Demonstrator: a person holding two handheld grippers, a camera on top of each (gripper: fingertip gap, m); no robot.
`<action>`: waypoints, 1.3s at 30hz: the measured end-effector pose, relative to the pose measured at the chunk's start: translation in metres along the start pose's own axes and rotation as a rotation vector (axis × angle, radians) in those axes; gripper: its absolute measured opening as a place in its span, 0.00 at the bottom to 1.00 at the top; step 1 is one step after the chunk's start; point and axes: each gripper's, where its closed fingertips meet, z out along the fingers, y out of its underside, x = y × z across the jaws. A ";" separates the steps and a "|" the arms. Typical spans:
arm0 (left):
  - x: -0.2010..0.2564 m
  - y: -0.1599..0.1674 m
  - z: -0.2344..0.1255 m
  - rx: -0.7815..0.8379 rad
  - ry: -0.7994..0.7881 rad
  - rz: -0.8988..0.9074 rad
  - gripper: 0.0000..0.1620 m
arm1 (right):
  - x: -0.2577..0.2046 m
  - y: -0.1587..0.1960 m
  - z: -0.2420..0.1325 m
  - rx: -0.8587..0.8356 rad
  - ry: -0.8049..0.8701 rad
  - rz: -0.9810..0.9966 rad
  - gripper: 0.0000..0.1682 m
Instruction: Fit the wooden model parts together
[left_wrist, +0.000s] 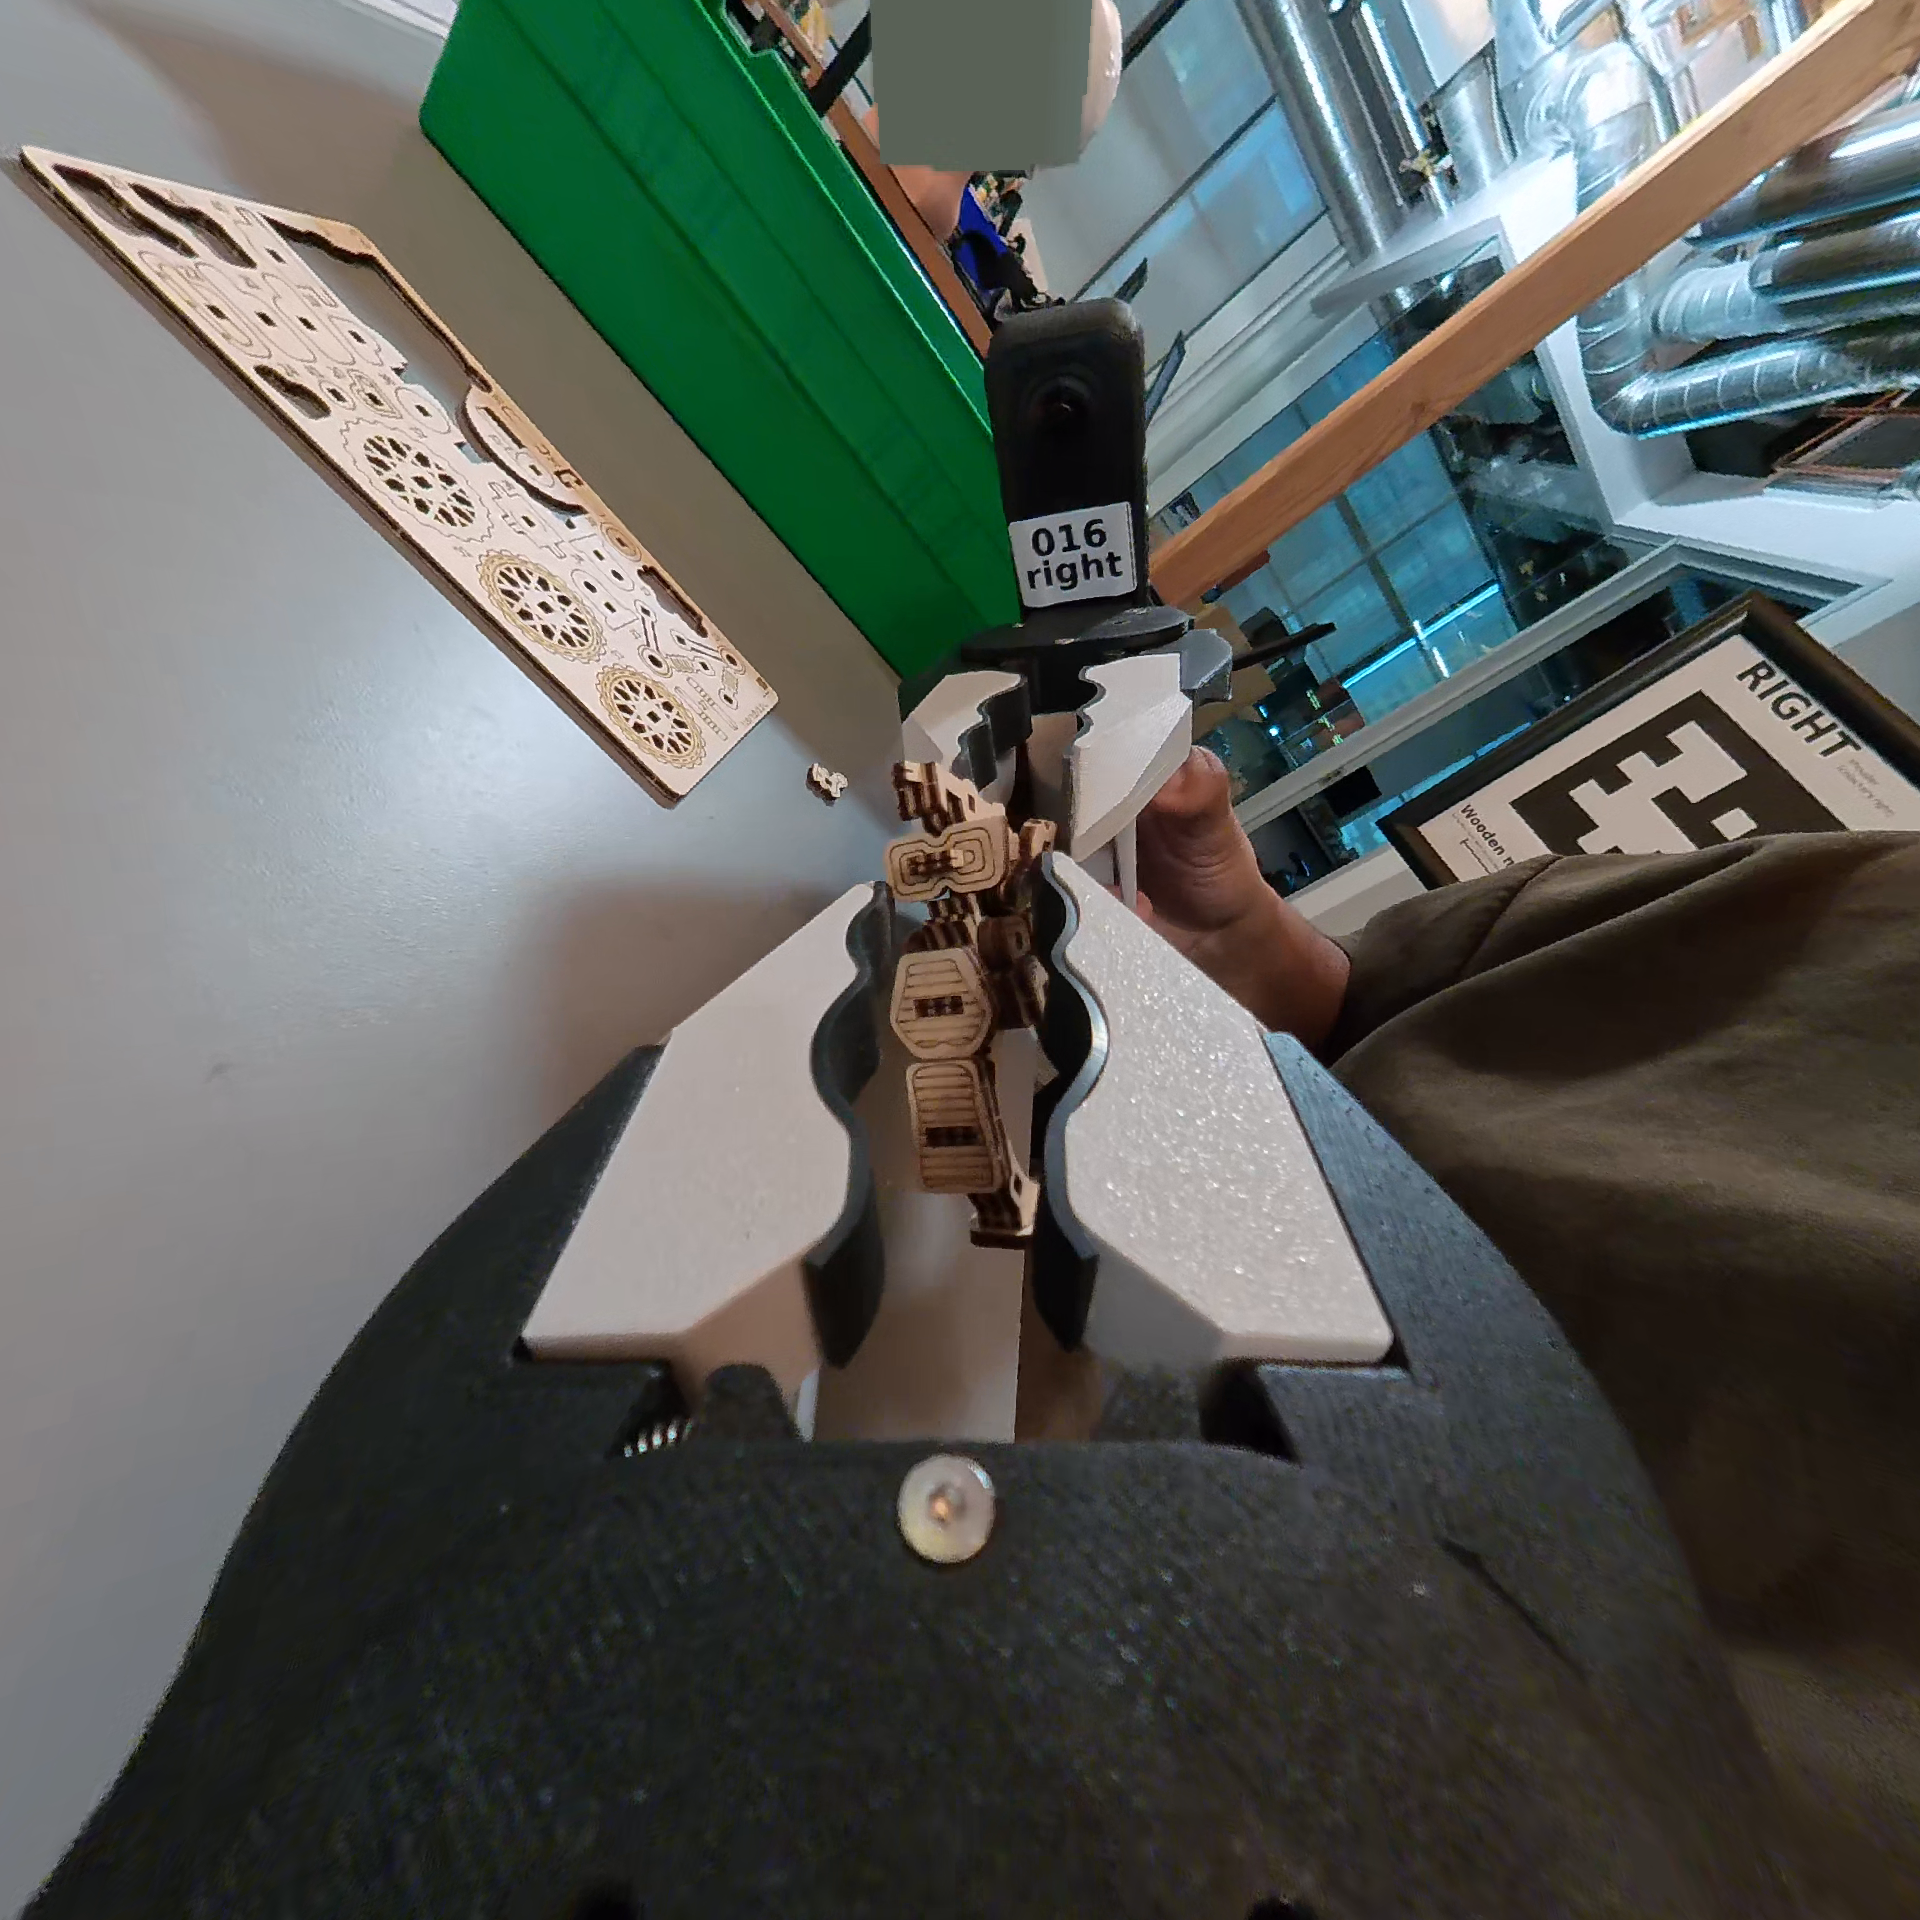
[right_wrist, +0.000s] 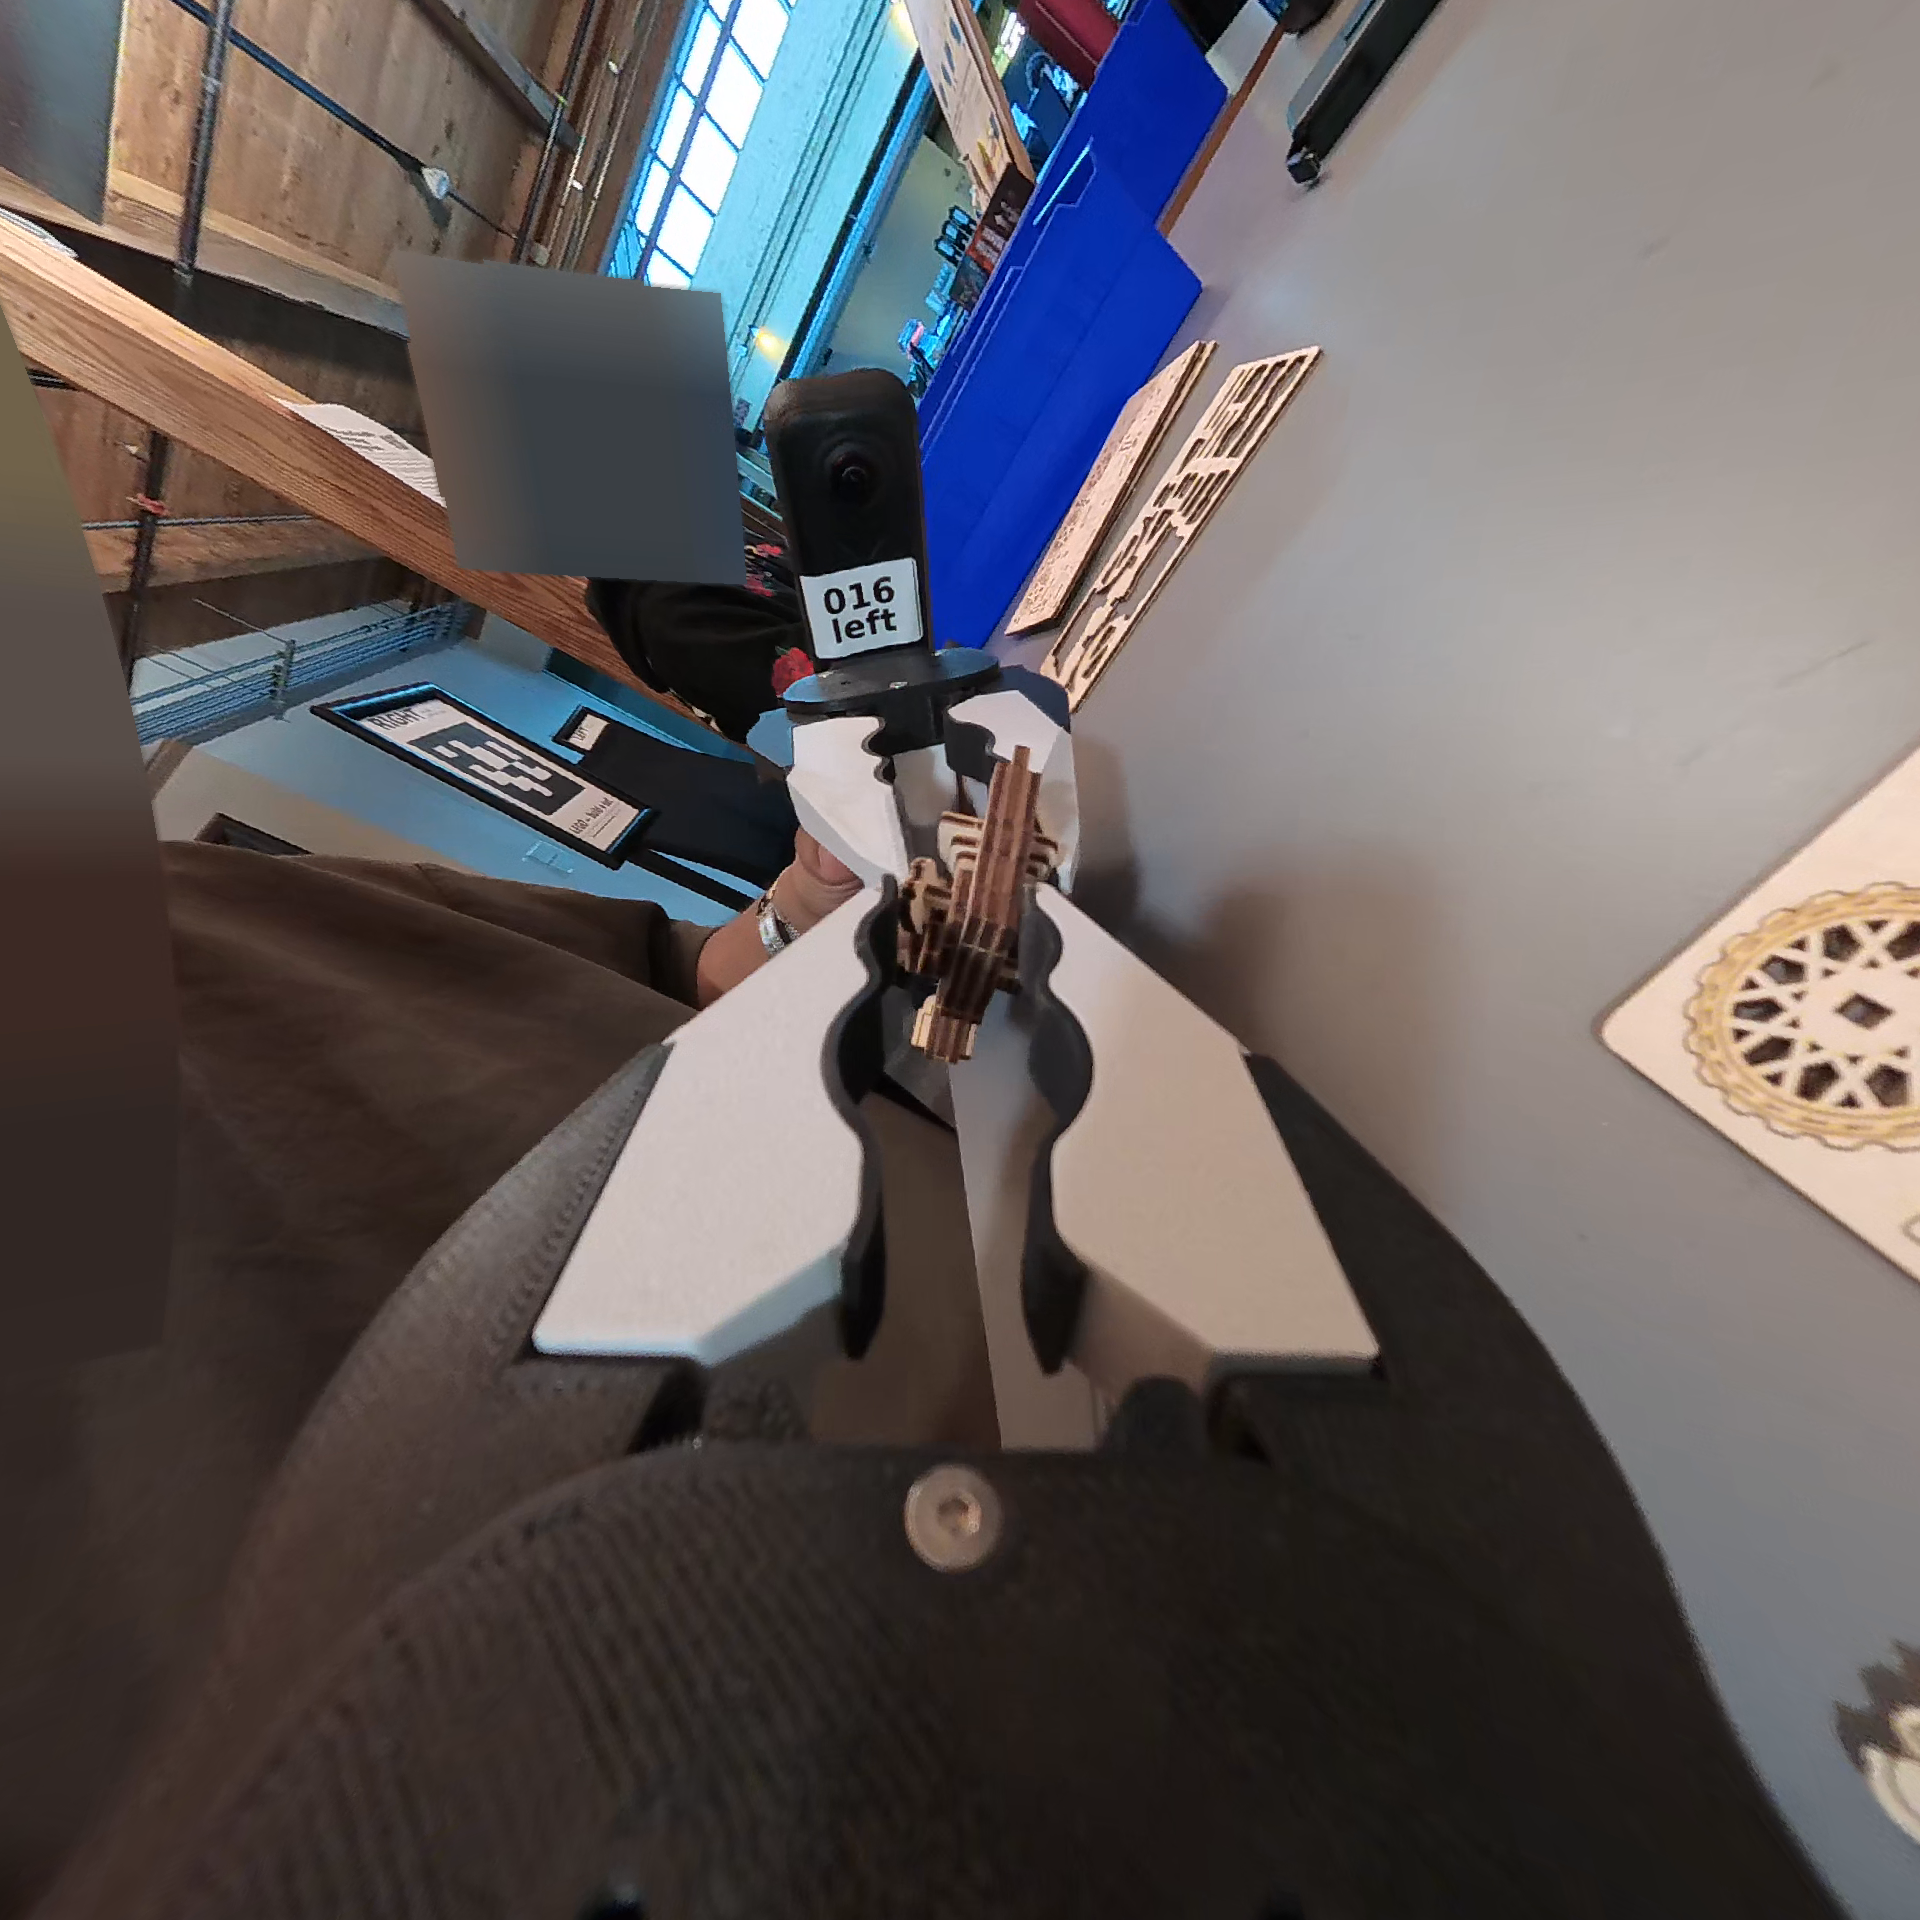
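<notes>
Your left tongs are clamped on the wooden model, a layered assembly of laser-cut pieces held up off the grey tabletop between the two white fingers; your right tongs meet it from the opposite side, tips closed around the same wooden model, so both pairs grip it between them in mid-air; one small loose wooden piece lies on the tabletop just beside the nearest corner of a plywood part sheet, which carries three spoked wheels still in their cut-outs and several empty holes; in the right wrist view you can count two more part sheets lying side by side far down the tabletop, and another sheet with one spoked wheel at the right edge; a green box stands past the first sheet, and a blue box stands past the far pair; what either holds cannot be seen; each of your tongs carries a black camera with a white printed sticker below the lens; a framed black-and-white marker card with printed words stands behind your olive sleeve.
</notes>
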 end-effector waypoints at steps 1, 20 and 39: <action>0.000 0.000 -0.001 -0.002 0.001 0.000 0.17 | 0.000 0.000 0.000 0.001 -0.002 -0.002 0.13; 0.003 0.002 0.001 -0.009 0.022 -0.016 0.16 | 0.000 -0.001 -0.002 0.023 -0.035 0.042 0.12; 0.002 0.003 0.002 -0.008 0.023 -0.041 0.17 | 0.002 0.000 -0.002 0.003 -0.008 0.069 0.10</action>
